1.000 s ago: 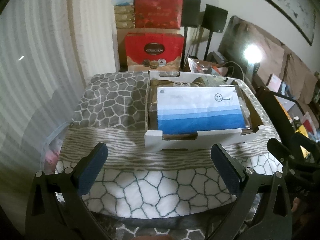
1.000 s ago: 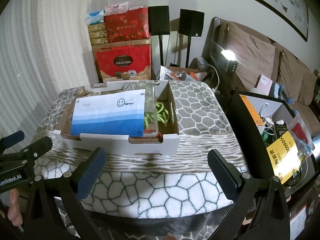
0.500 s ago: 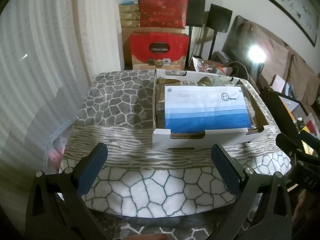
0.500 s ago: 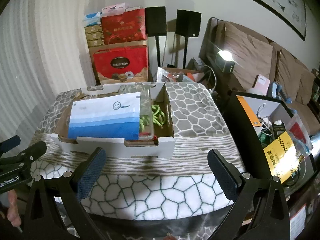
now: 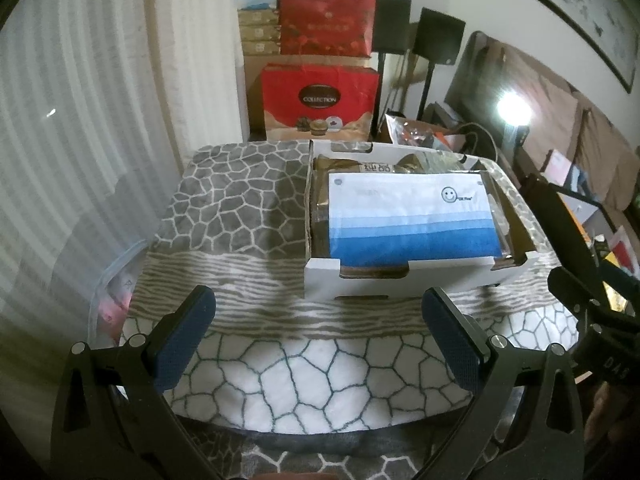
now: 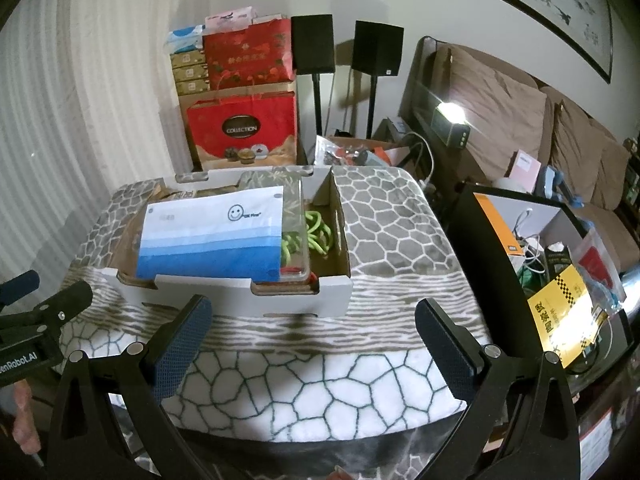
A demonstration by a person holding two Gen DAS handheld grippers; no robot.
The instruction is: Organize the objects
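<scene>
A white cardboard tray box (image 5: pixel 400 282) (image 6: pixel 240 294) sits on a table draped in a grey and white stone-pattern blanket (image 5: pixel 248 208) (image 6: pixel 384 232). On top of its contents lies a white and blue striped pack (image 5: pixel 412 214) (image 6: pixel 212 236) with a smiley mark. Brown packets (image 5: pixel 352 166) show behind it, and green looped items (image 6: pixel 314 232) lie at the box's right end. My left gripper (image 5: pixel 318 318) hangs open over the table's near edge, short of the box. My right gripper (image 6: pixel 314 322) is open too, with nothing between its fingers.
Red gift bags and stacked boxes (image 5: pixel 320 96) (image 6: pixel 240 128) stand behind the table with two black speakers (image 6: pixel 344 46). To the right are a sofa (image 6: pixel 520 112), a bright lamp (image 6: pixel 452 114) and a black bin of clutter (image 6: pixel 552 264). A clear bag (image 5: pixel 116 292) sits by the table's left side.
Both grippers have drawn back and risen from the table, so the box looks smaller and farther. Both stay open, and nothing in the box has moved.
</scene>
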